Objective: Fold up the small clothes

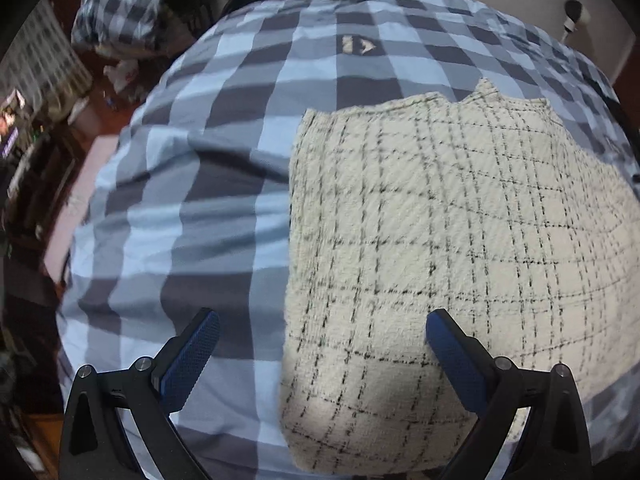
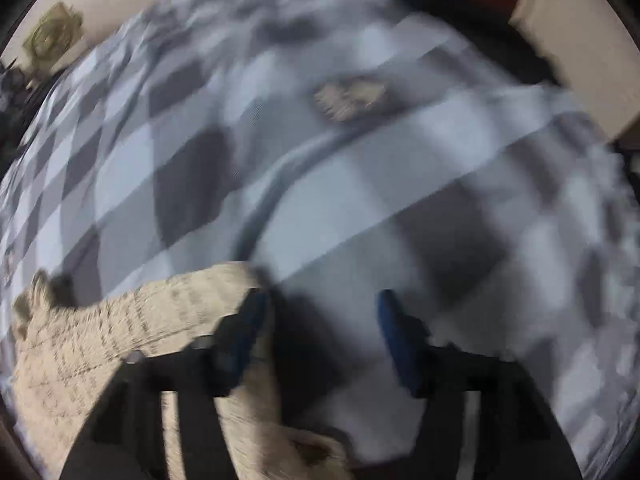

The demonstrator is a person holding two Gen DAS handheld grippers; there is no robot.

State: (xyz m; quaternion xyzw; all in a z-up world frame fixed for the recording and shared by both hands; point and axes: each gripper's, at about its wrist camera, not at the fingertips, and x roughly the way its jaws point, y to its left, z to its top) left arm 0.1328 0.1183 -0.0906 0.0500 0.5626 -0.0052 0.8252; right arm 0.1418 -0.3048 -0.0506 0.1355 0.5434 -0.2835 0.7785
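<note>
Left view: left tool [image 1: 322,344] gaping wide above cream plaid garment [image 1: 440,240] lying on checked bedspread [image 1: 200,160]. Right view, blurred: right tool [image 2: 320,312] hanging parted, empty, garment at lower left.

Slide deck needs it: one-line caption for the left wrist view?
Open left gripper poised over folded cream tweed garment with black grid lines on blue-grey checked bedsheet.

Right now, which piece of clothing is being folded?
Look at the blue-and-grey checked bedspread that fills the view. On it lies a flat cream garment. Its thin black grid lines and nubbly weave set it apart from the smooth, big-checked bedding.
</note>
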